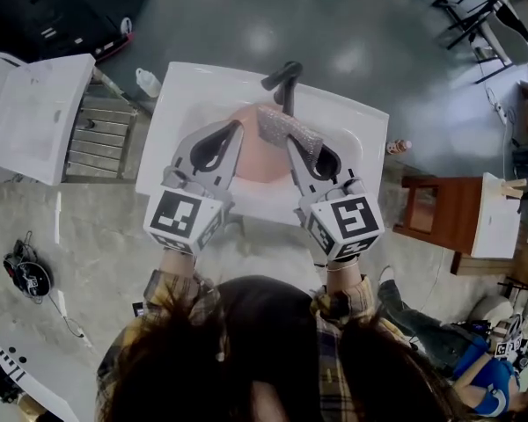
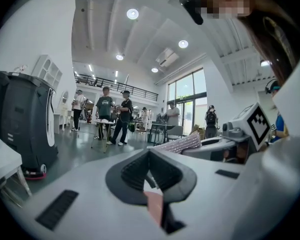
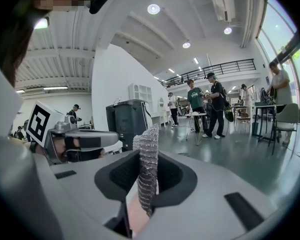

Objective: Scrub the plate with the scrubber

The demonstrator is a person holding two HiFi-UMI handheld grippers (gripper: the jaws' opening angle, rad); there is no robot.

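In the head view, a large part of the plate (image 1: 262, 161) is covered by the left gripper (image 1: 235, 128) and the right gripper (image 1: 294, 144), and its near rim is hidden behind them. In the left gripper view only a thin pink strip of it is seen. The lower end of the scrubber (image 3: 148, 174) is lost behind the gripper body. The small item (image 1: 398, 146) beside the sink (image 1: 189, 86) cannot be identified.

The faucet (image 1: 286, 82) stands mid-back of the sink (image 1: 180, 104); either side lies open.
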